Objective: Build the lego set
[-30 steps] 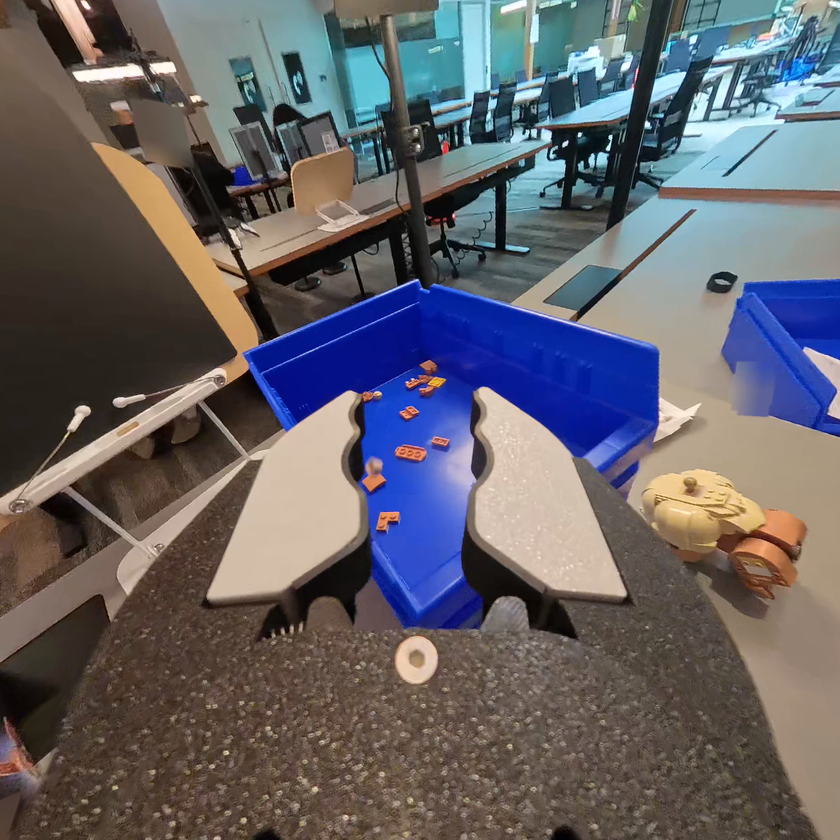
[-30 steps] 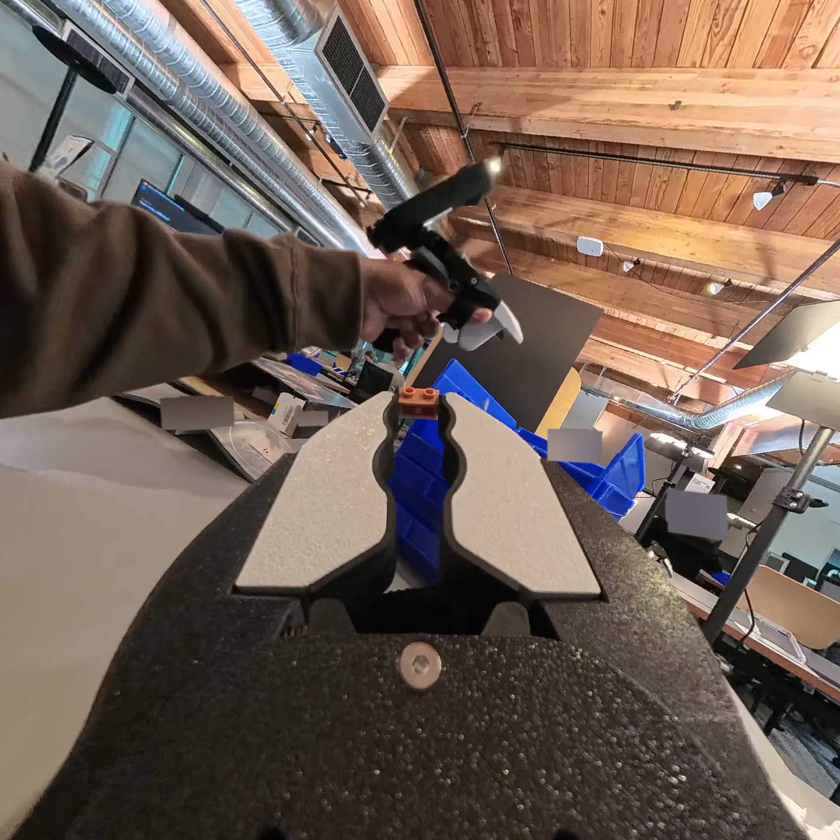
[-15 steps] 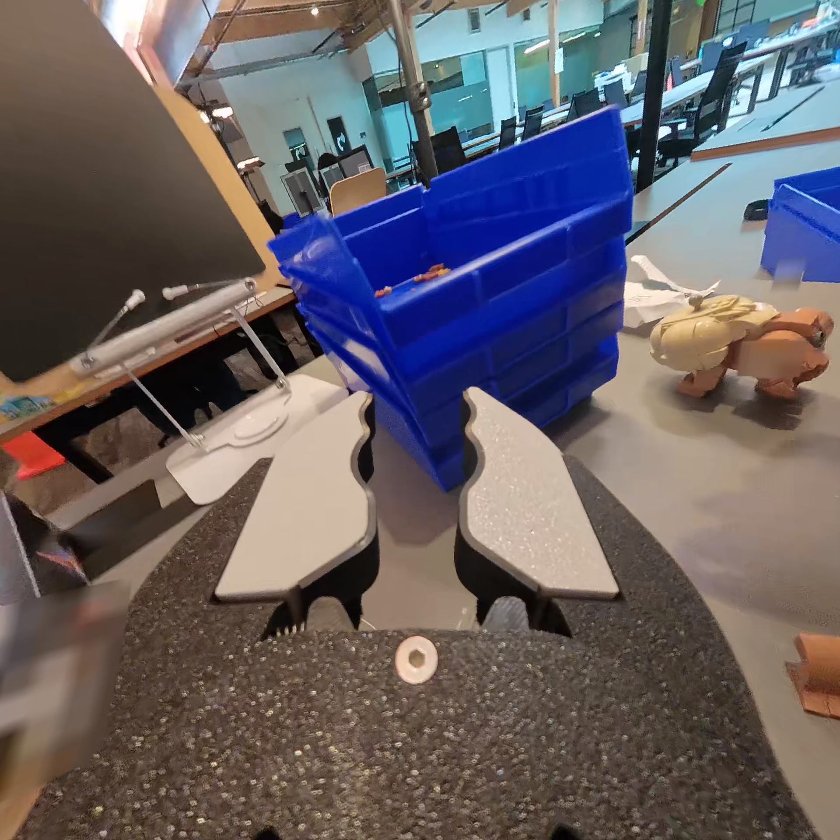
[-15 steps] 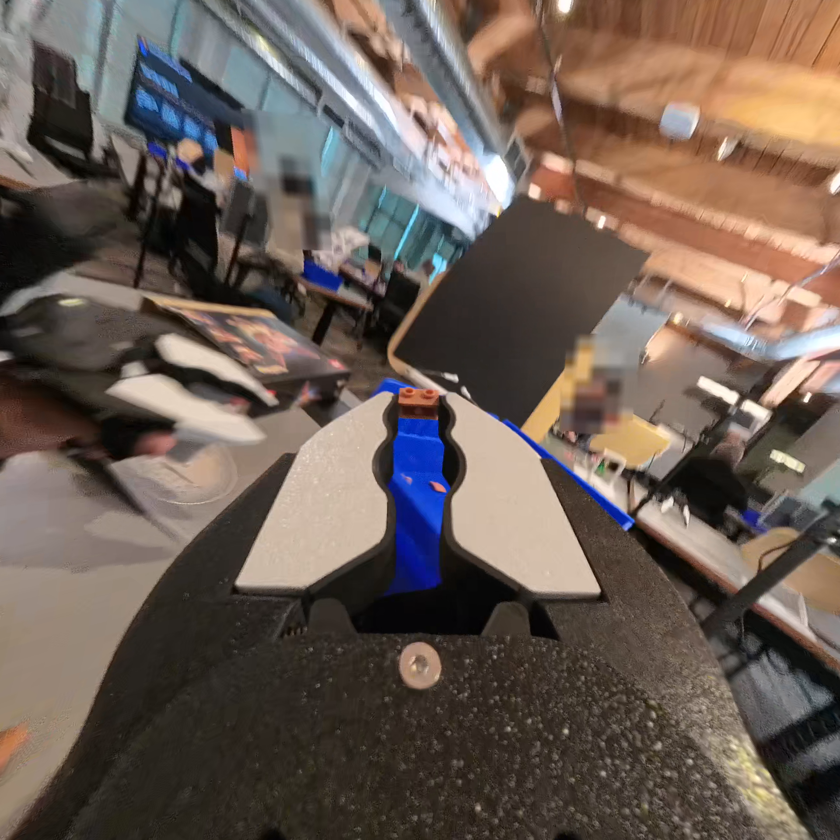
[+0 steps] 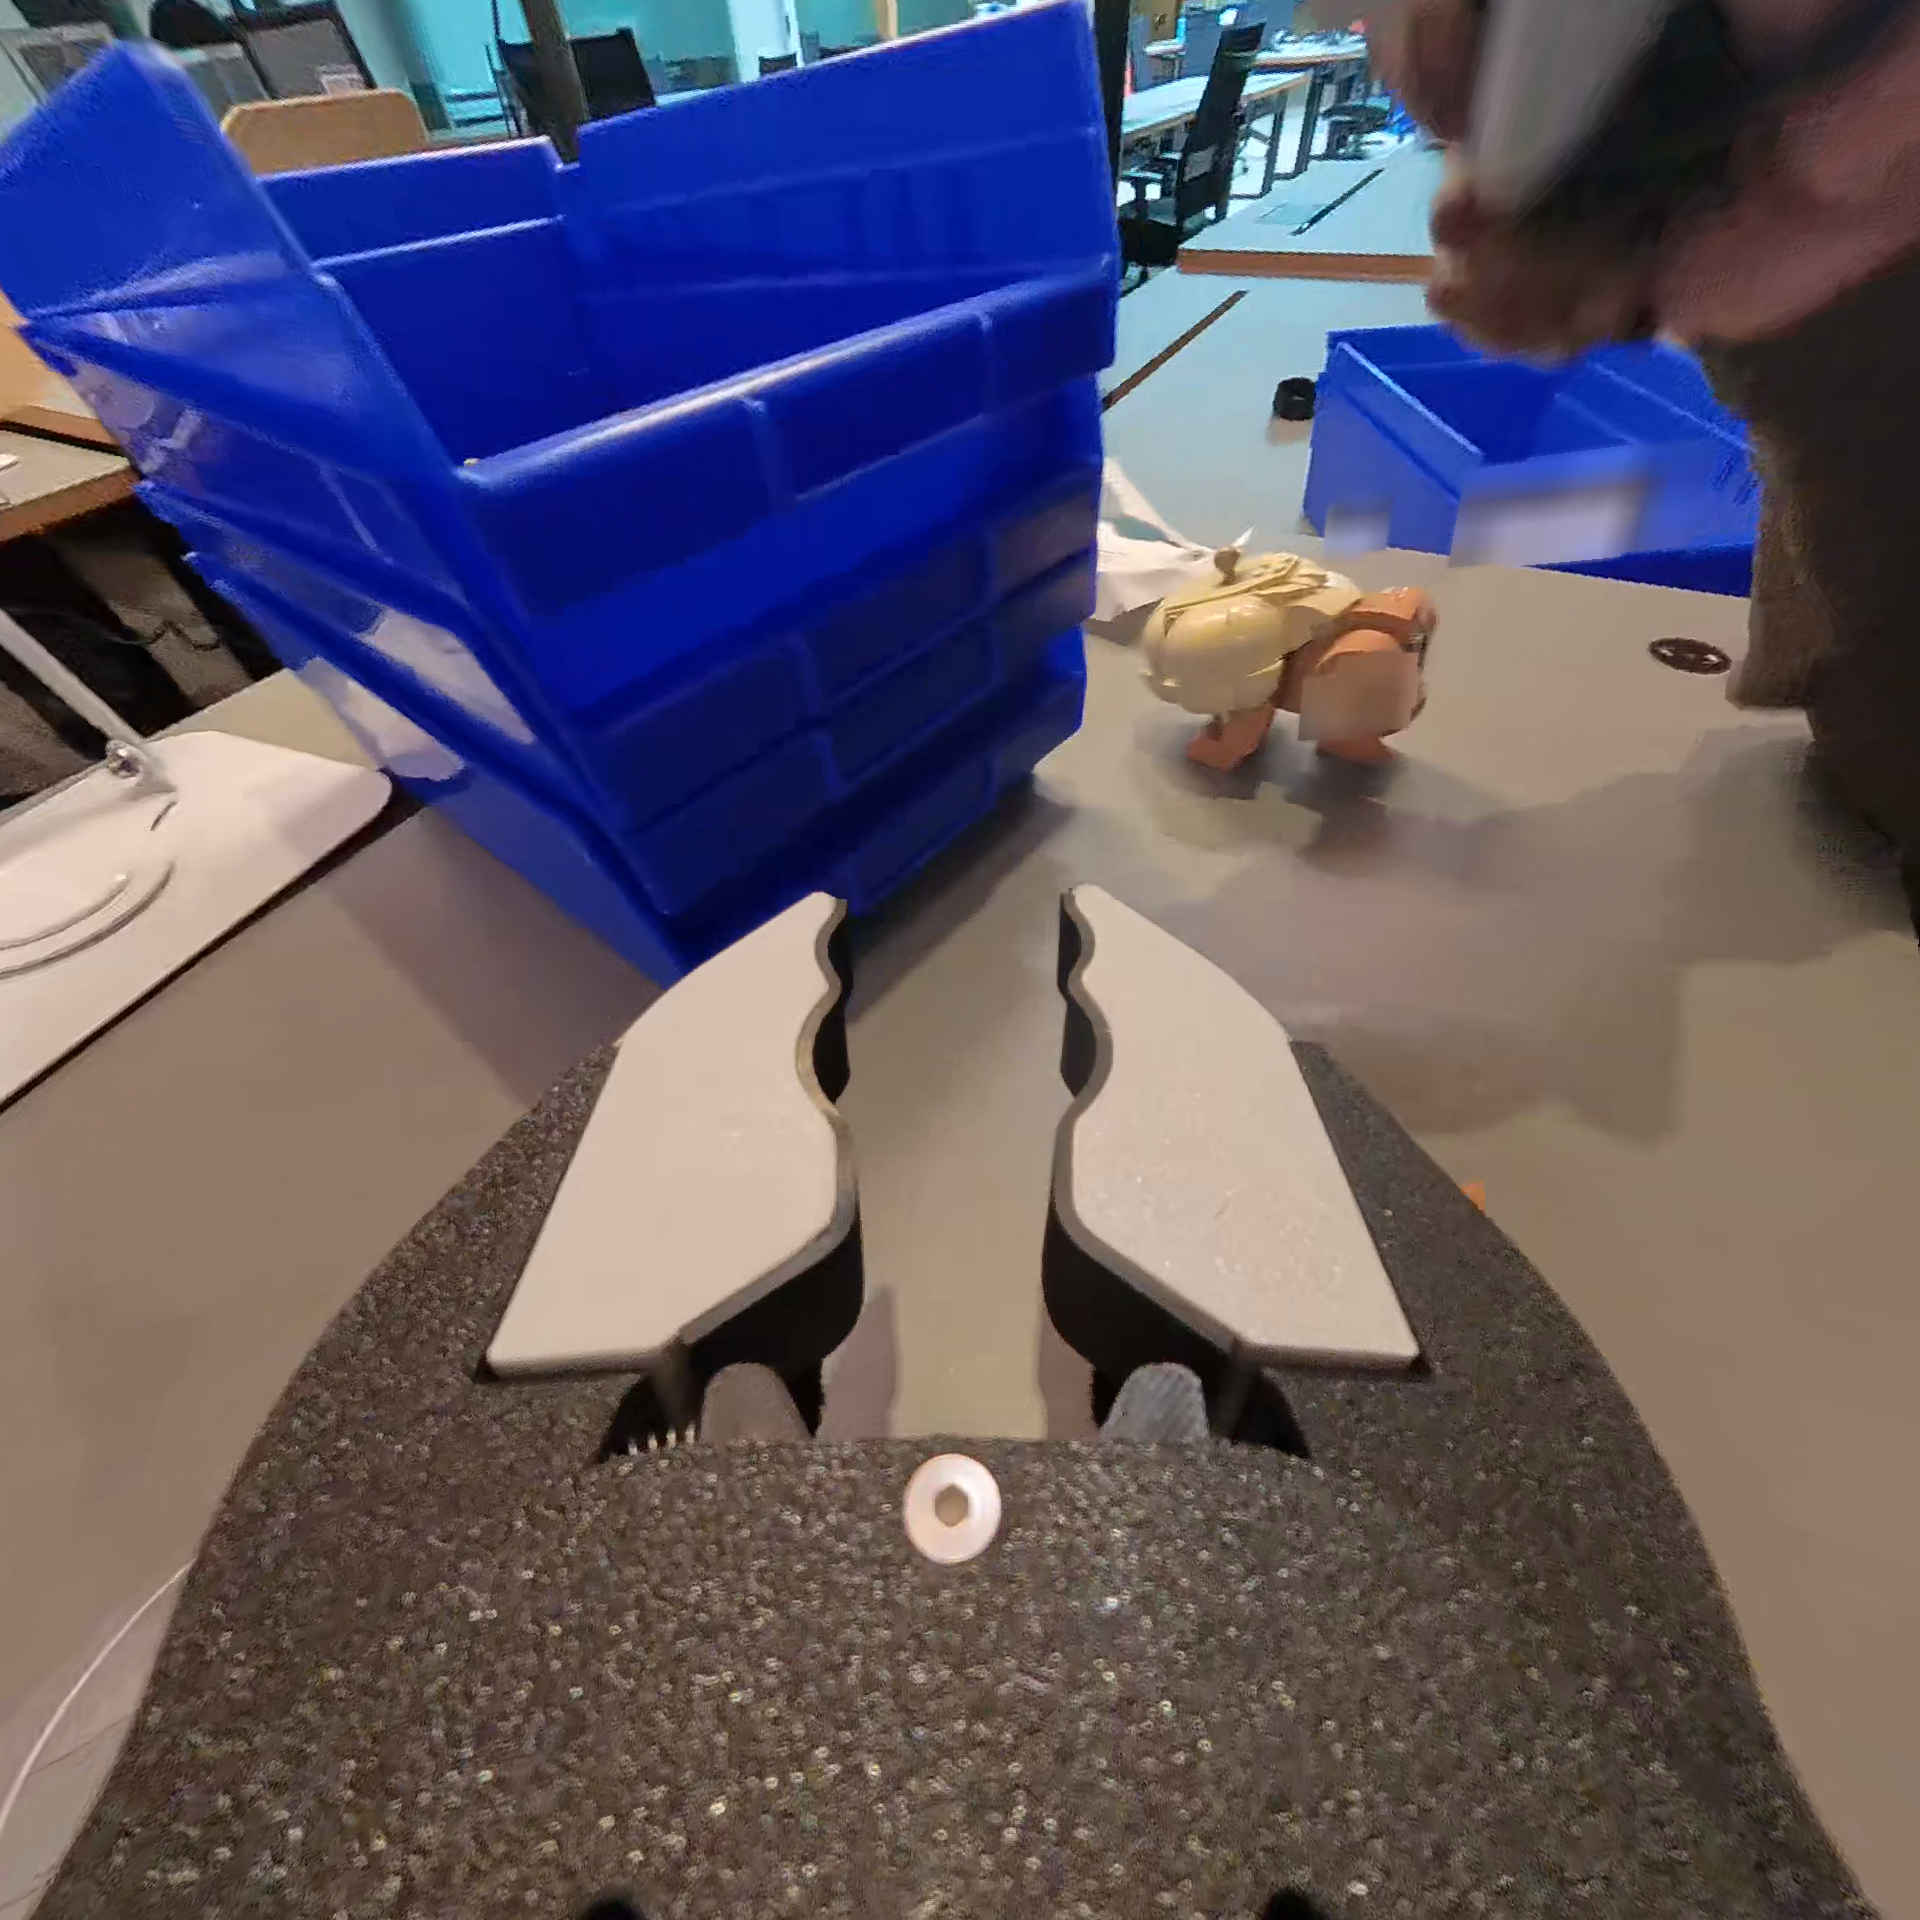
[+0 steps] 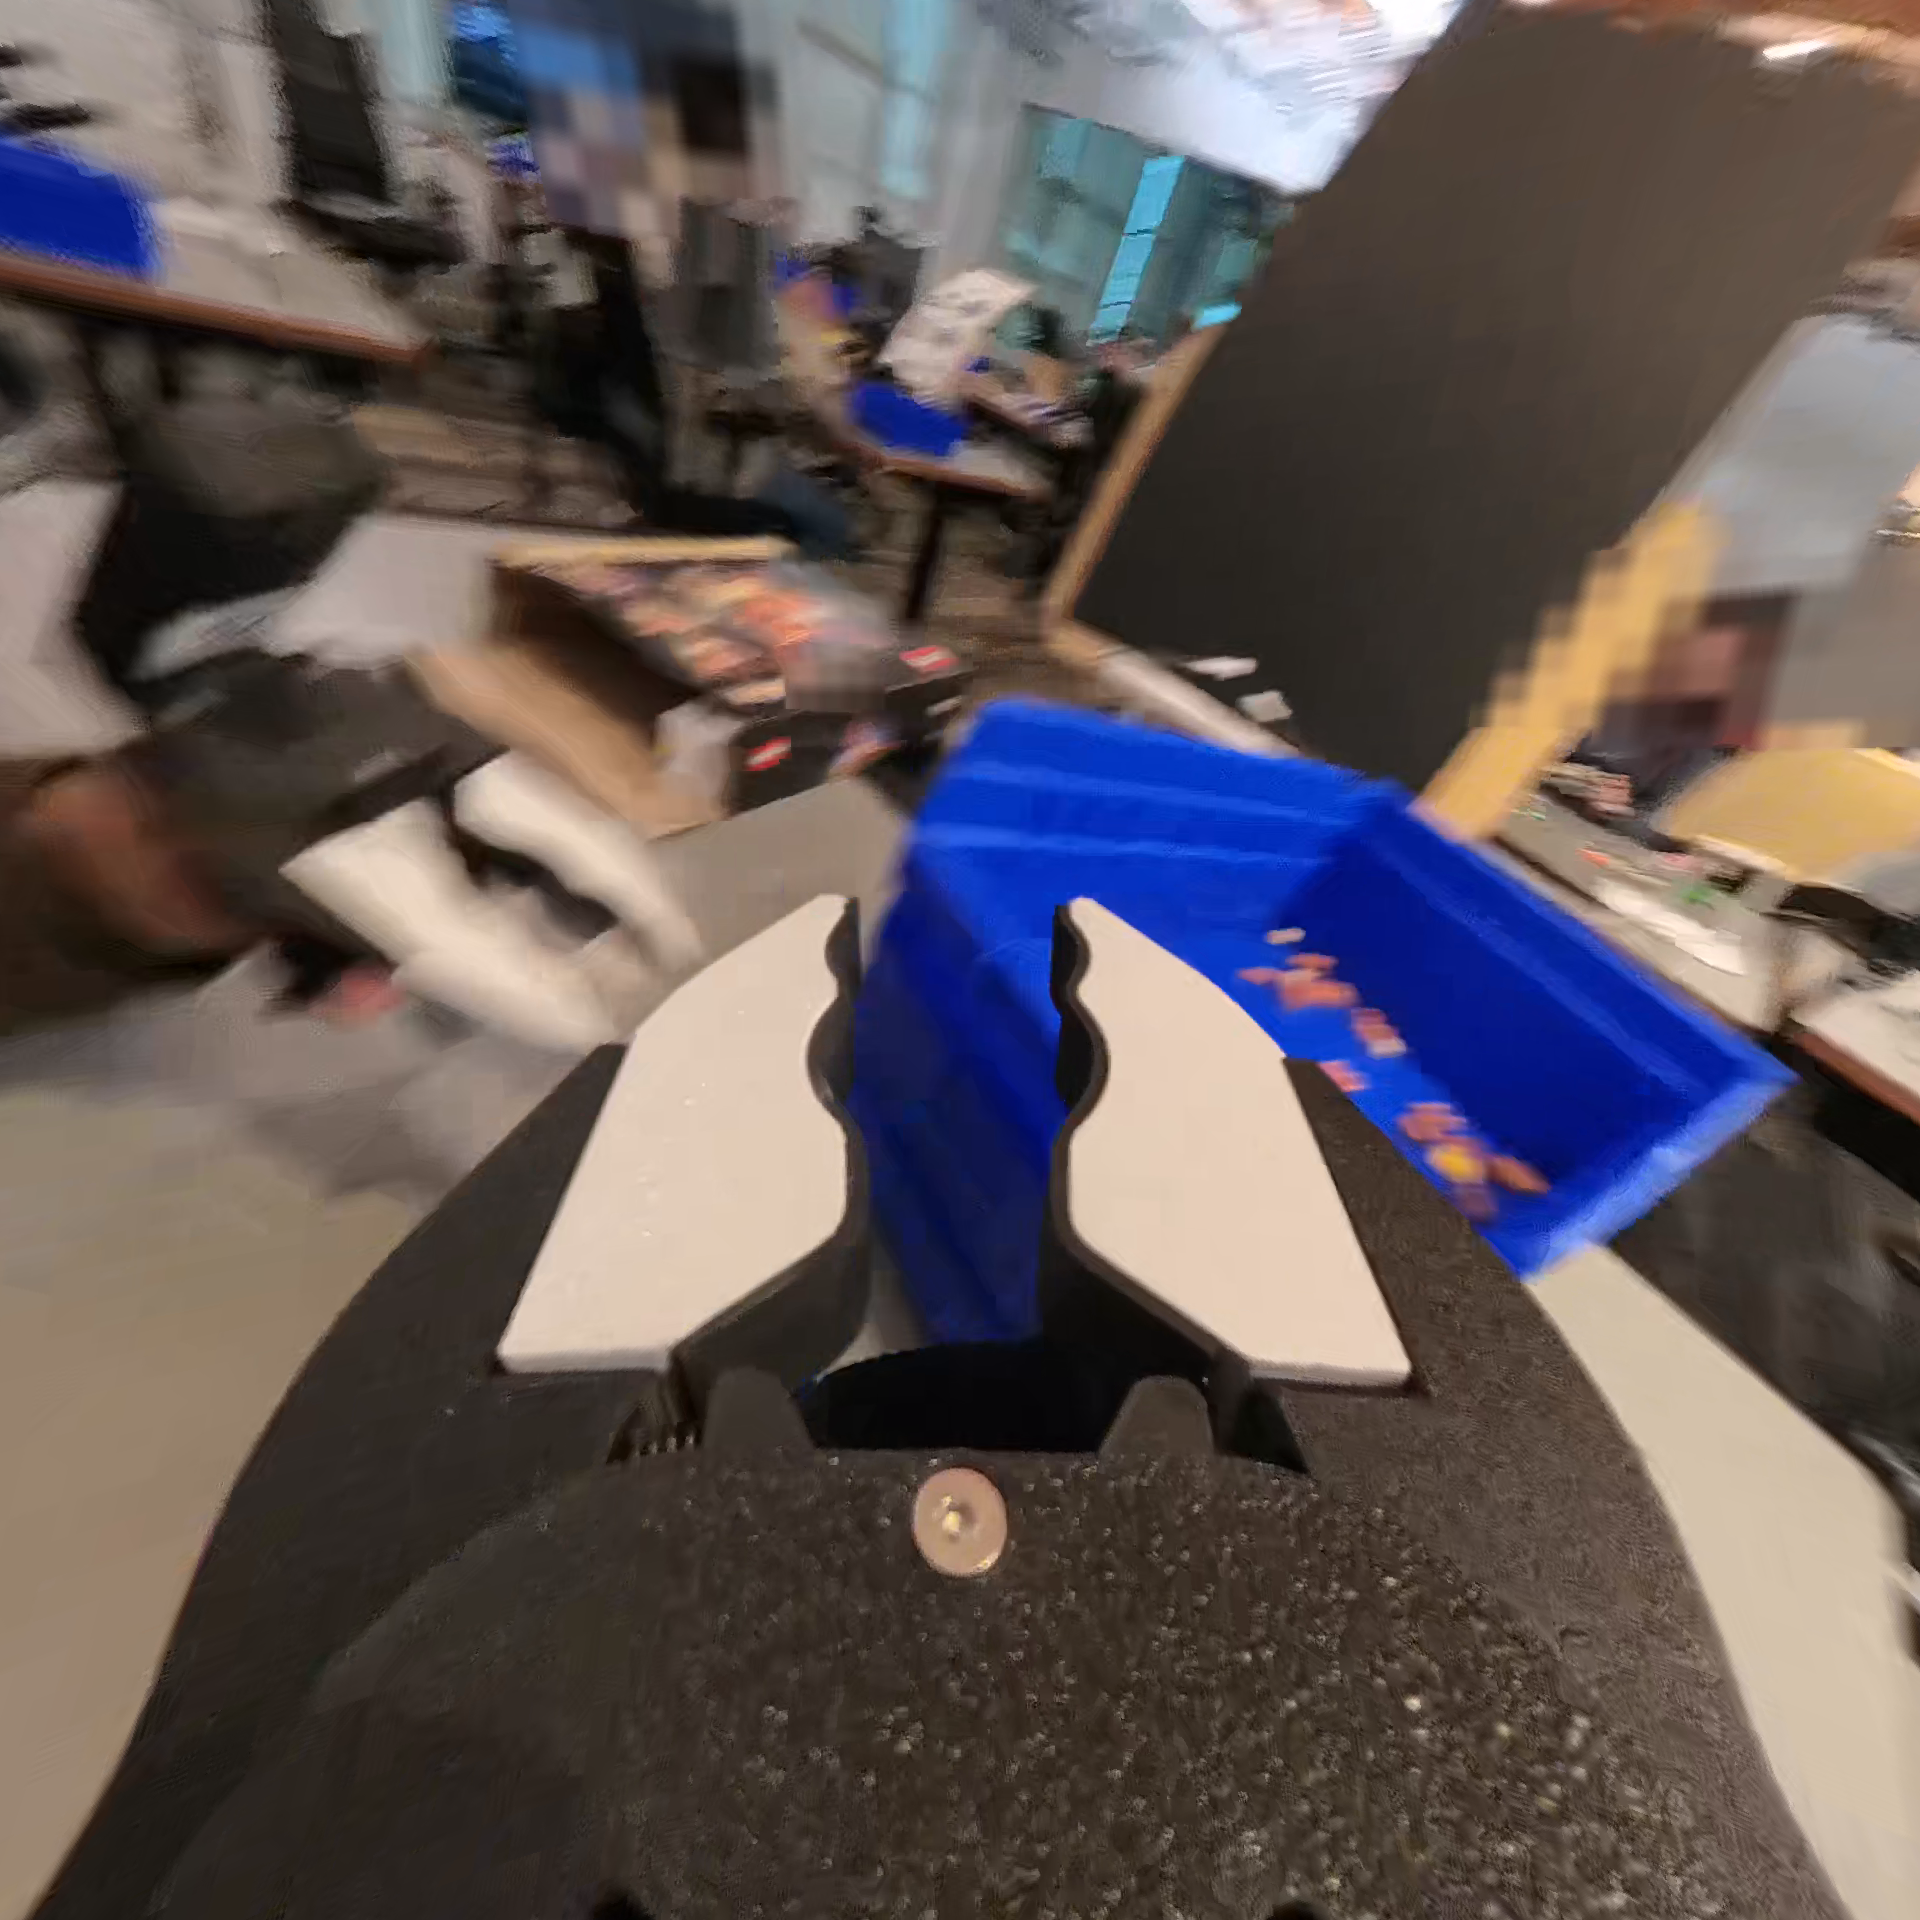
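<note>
My left gripper (image 5: 951,914) is open and empty, low over the grey table (image 5: 1558,1039), just in front of a stack of blue bins (image 5: 727,582). A tan and brown lego model (image 5: 1278,655) stands on the table to the right of the stack. My right gripper (image 6: 956,914) is open with nothing between its fingers; its view is blurred. It points at the top blue bin (image 6: 1143,831), which holds several small orange pieces (image 6: 1382,1039). The left gripper also shows as a blur at the left of the right wrist view (image 6: 499,914).
A second blue bin (image 5: 1527,457) sits at the back right. A blurred hand (image 5: 1662,208) hangs at the upper right. A white stand base (image 5: 156,831) lies left of the stack. A small orange piece (image 5: 1470,1195) lies by my left gripper. A black board (image 6: 1455,364) stands behind the bin. Tip to tip, the grippers are about 15 centimetres apart. The white stand base (image 5: 156,831) is about 40 centimetres from my left fingertips and 45 centimetres from my right.
My right gripper has opened, and the orange brick held at its tips is gone from view. It swung down toward the bin. My left gripper dropped lower, nearer the stack.
</note>
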